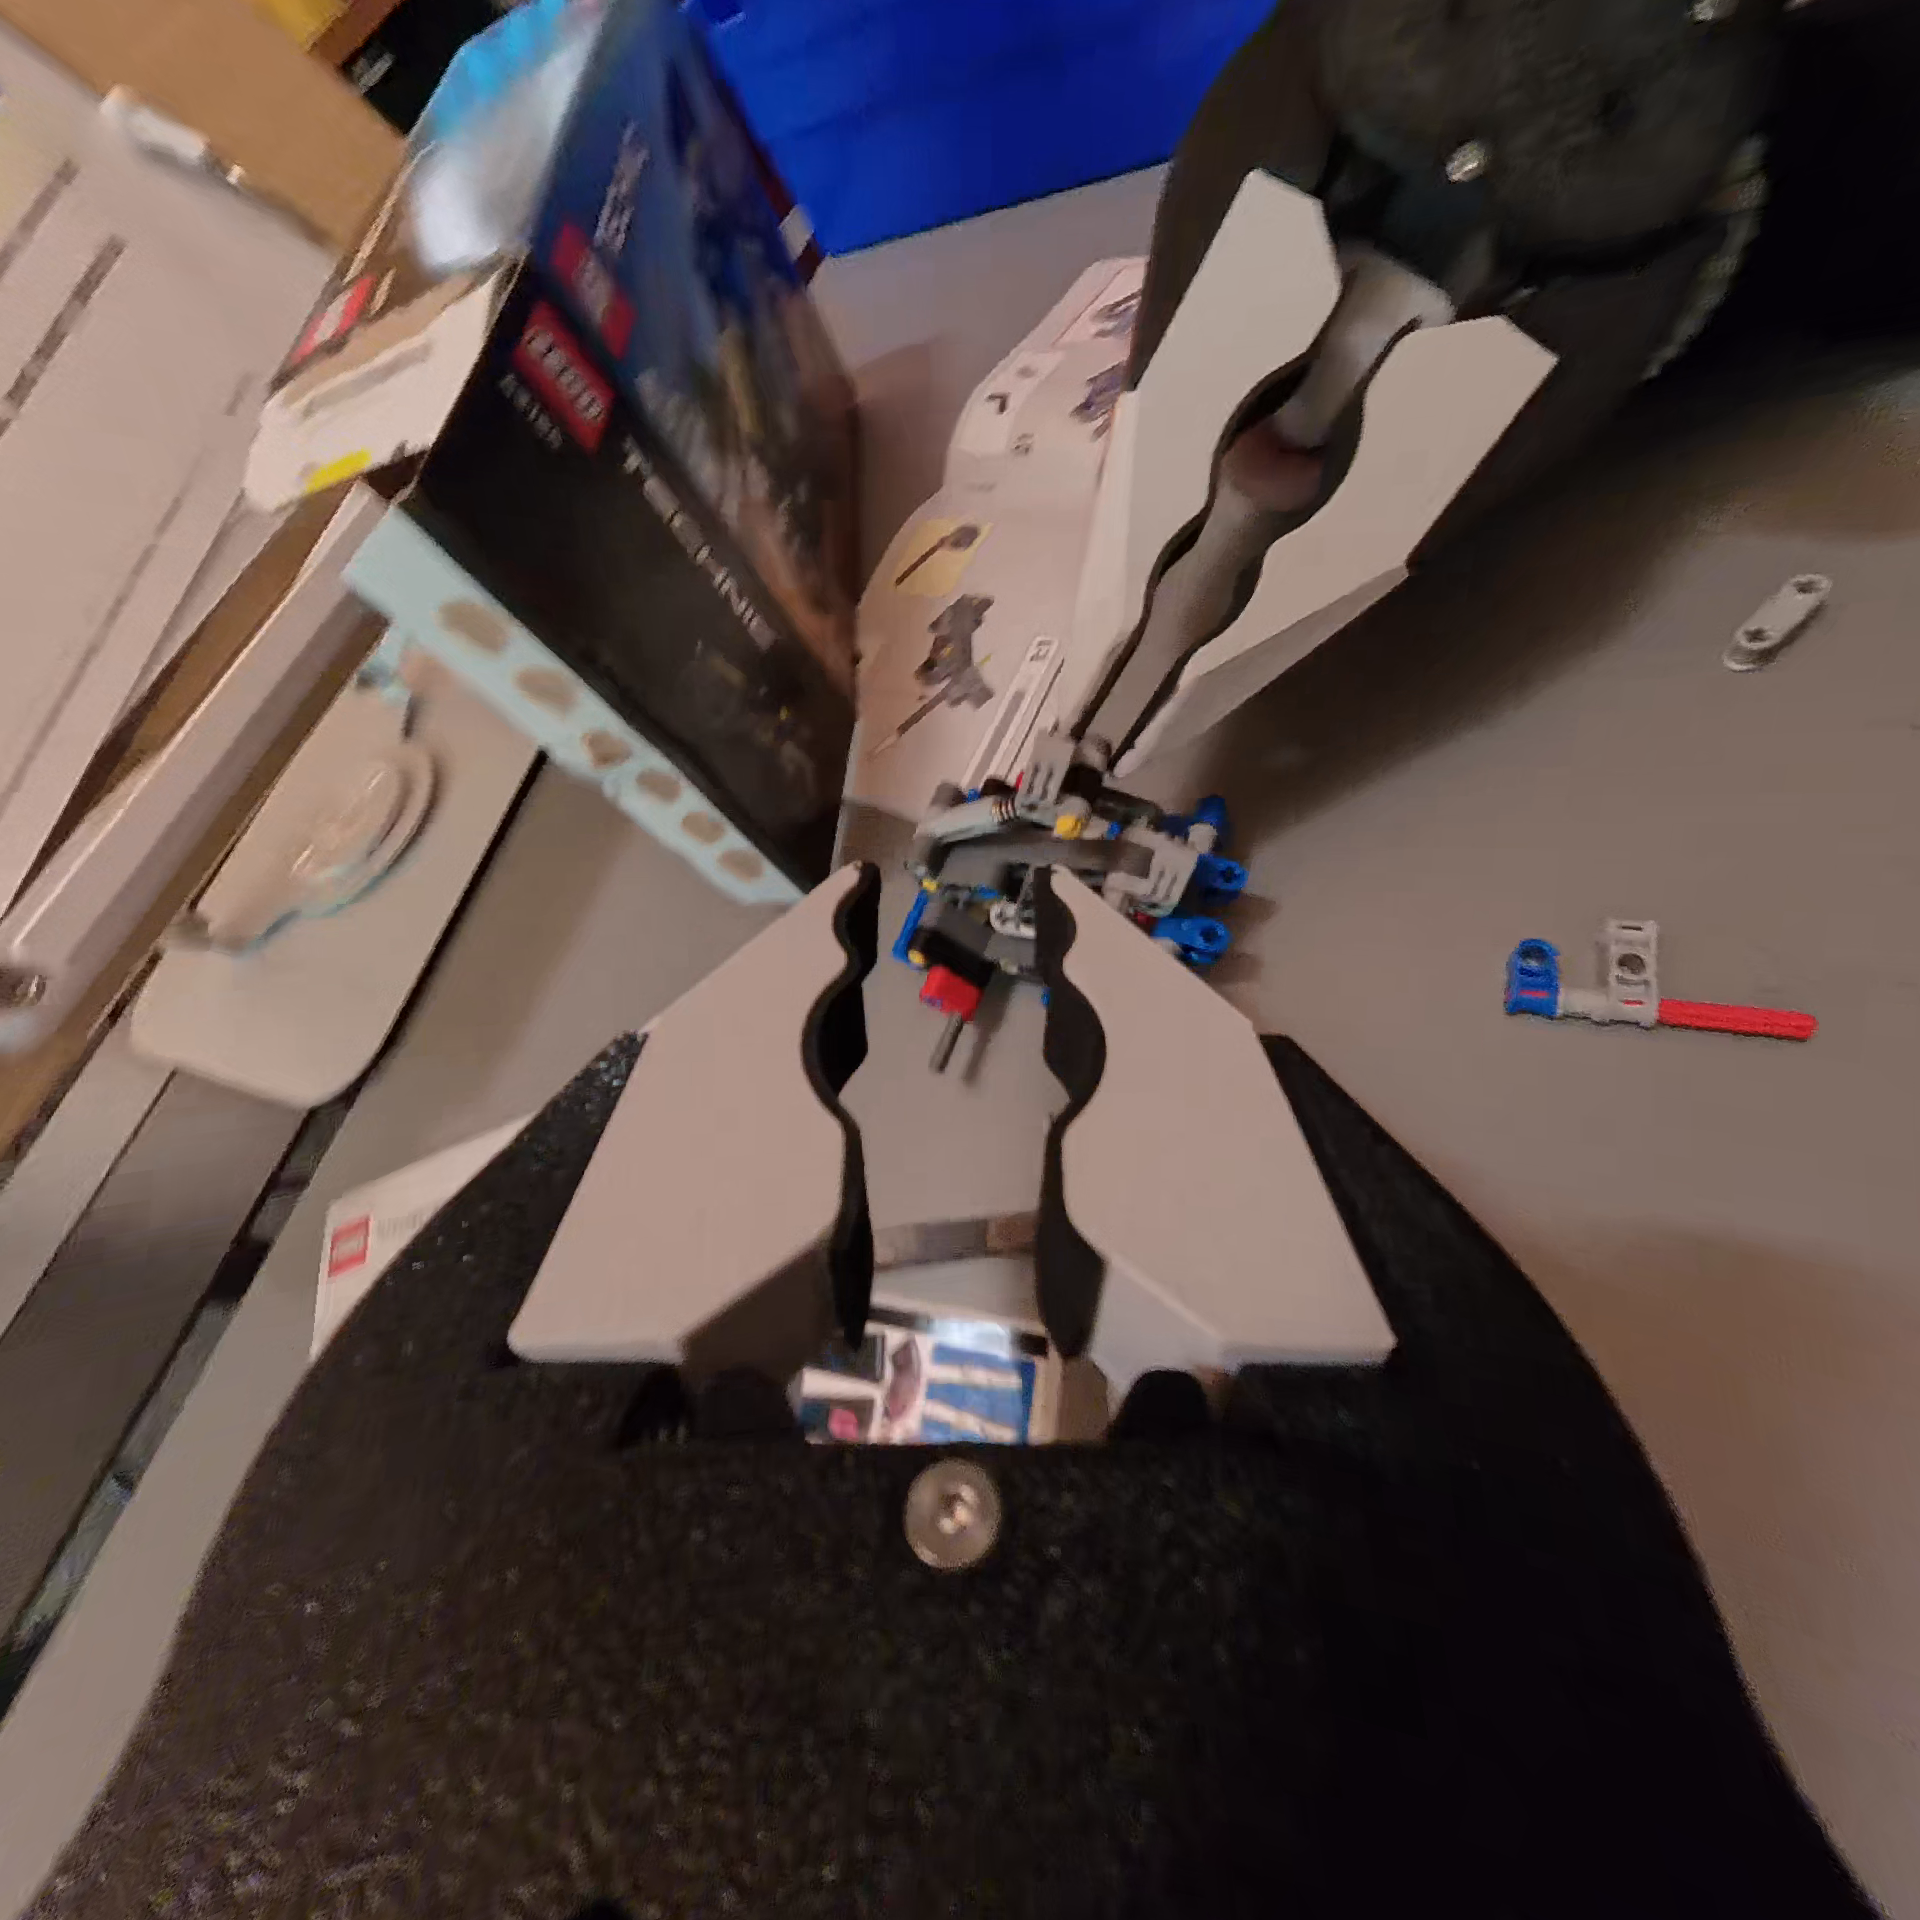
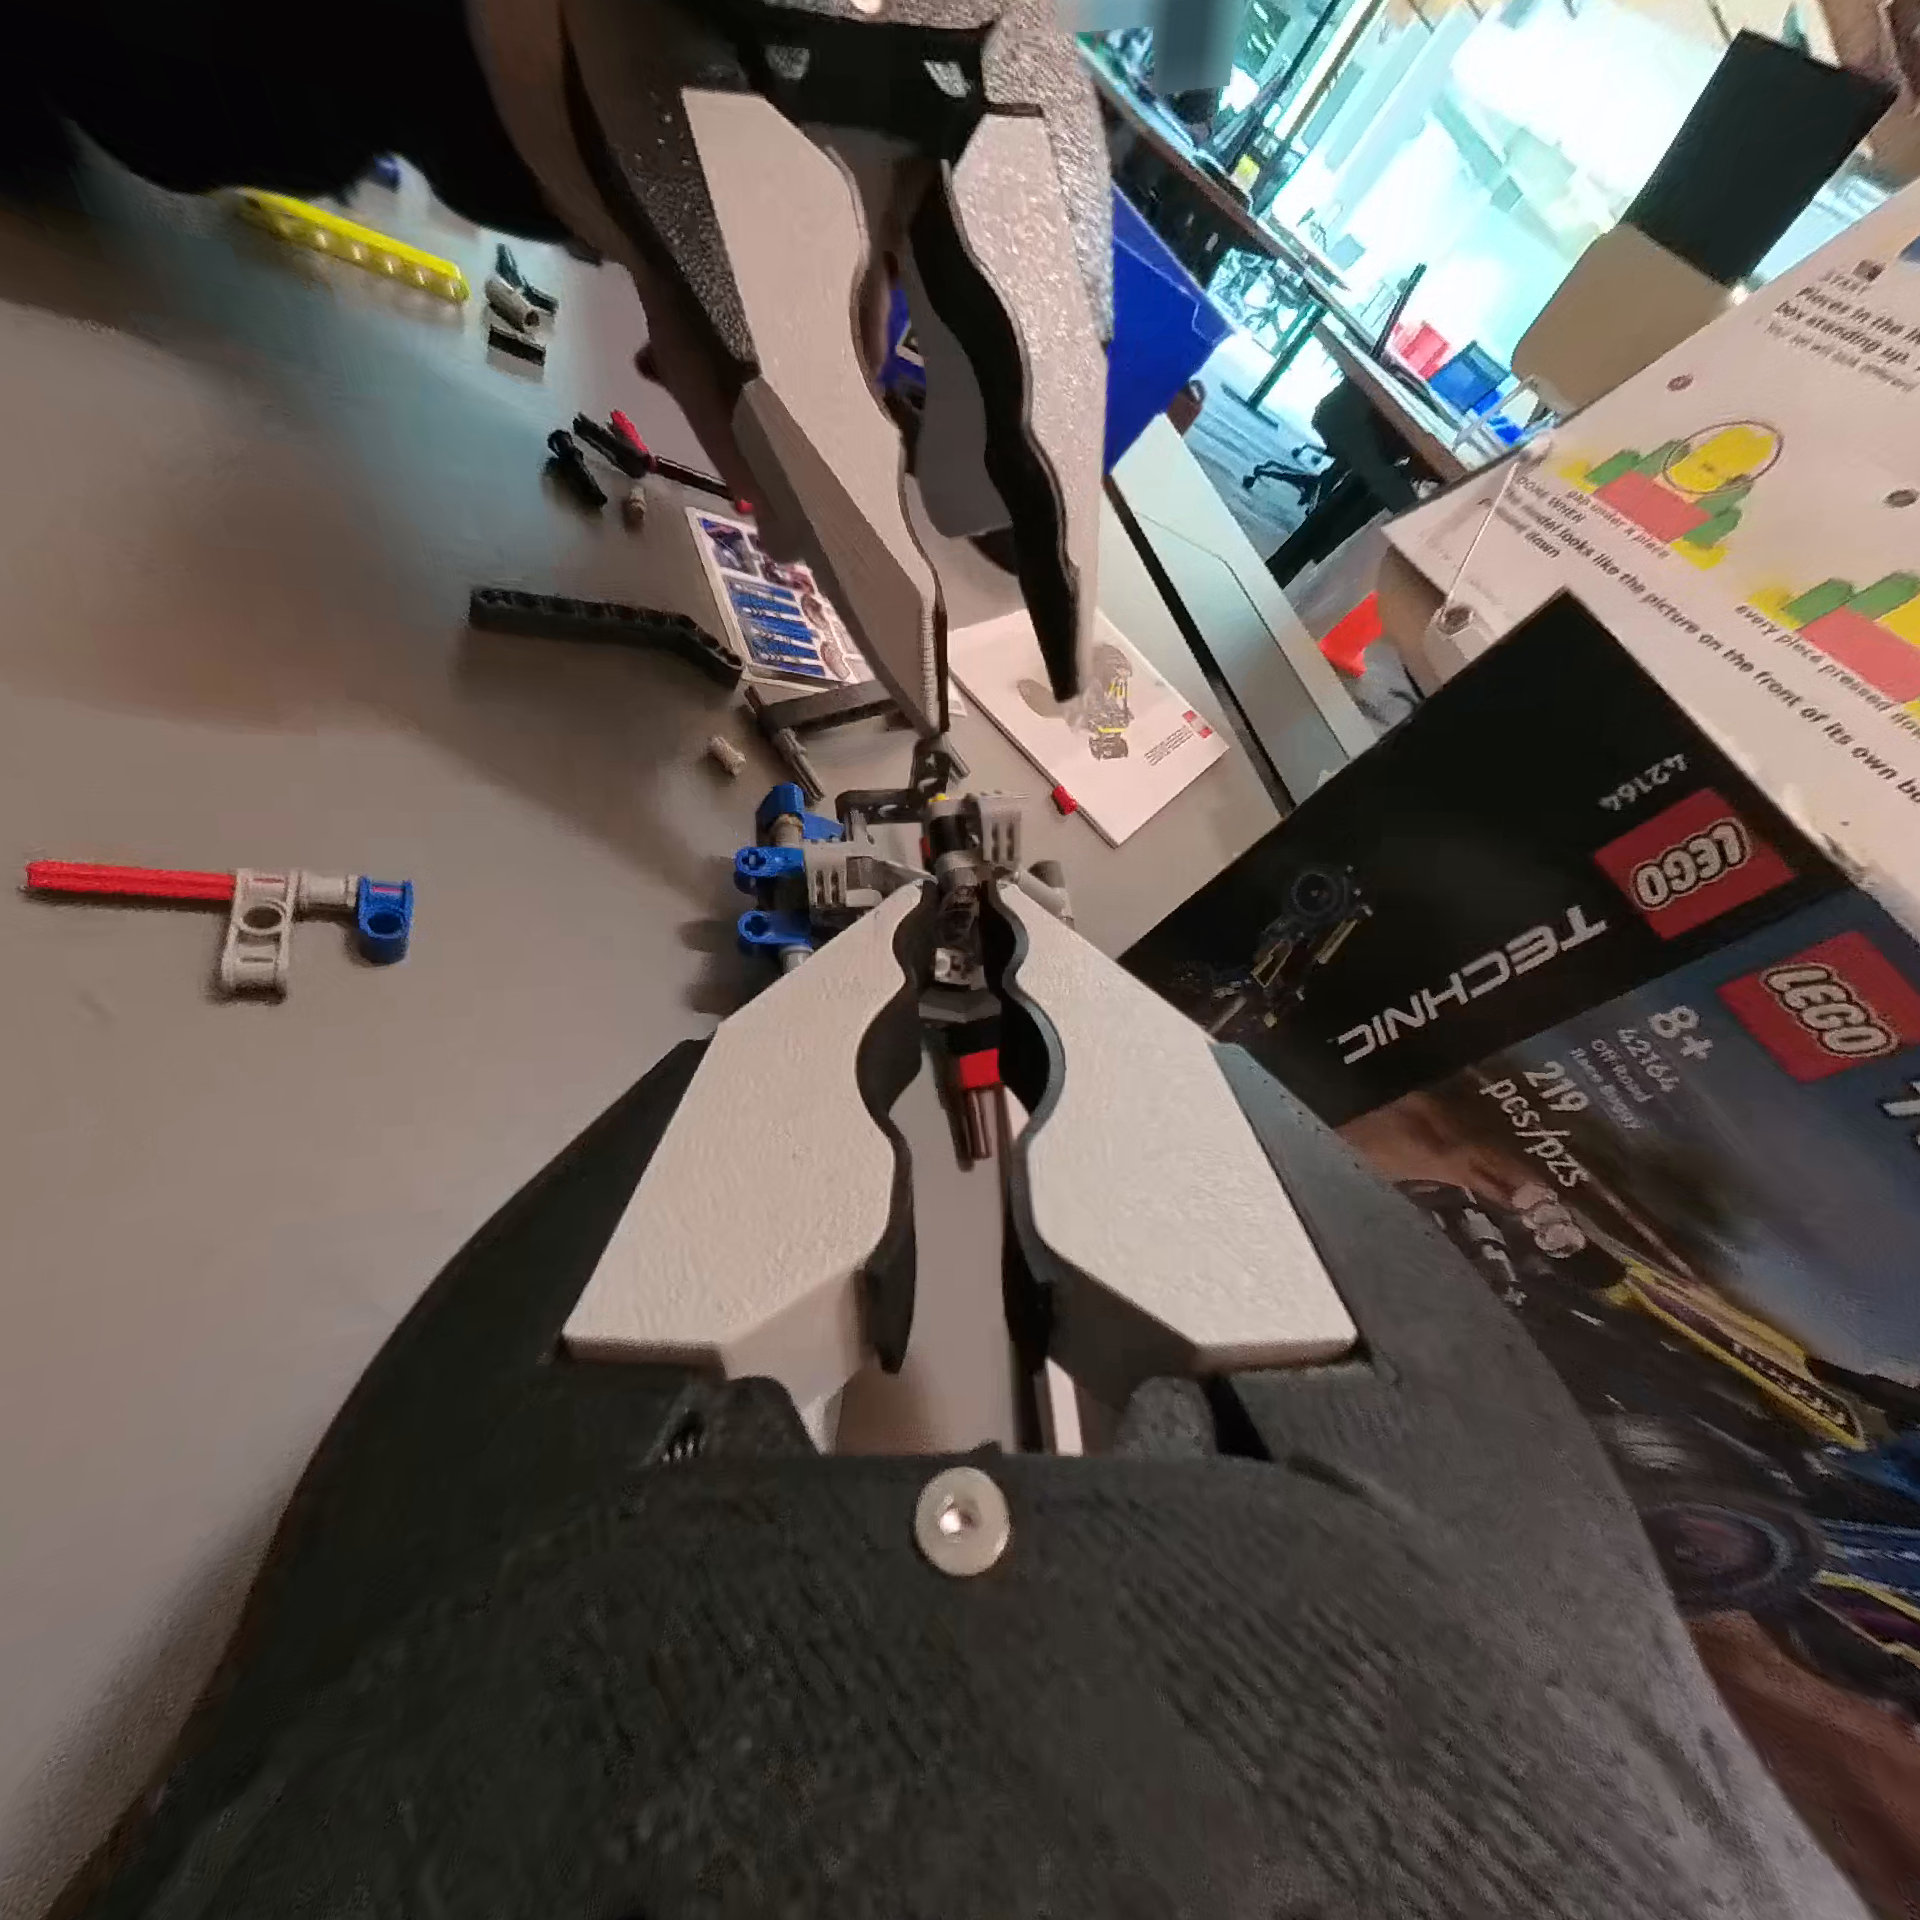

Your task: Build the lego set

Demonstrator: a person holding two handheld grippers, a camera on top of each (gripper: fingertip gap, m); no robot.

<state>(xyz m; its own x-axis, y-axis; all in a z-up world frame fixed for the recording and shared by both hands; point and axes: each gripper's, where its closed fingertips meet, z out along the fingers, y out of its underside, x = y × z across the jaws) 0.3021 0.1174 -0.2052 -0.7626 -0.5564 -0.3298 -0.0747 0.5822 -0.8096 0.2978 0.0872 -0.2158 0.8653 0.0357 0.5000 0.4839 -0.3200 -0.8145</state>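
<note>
Smooth grey tabletop (image 2: pixel 312 1143), knobbly plastic brick assembly (image 2: pixel 883 873)

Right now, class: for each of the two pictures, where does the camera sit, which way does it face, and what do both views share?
Left wrist view: sits behind the left claw, whose jaws stand apart, facing the toy model on the grey table.
Right wrist view: sits behind the right claw, closed on the toy model, facing the opposite way.
Shared: the model, each other's claw, the red-and-blue piece, the black box.
</note>
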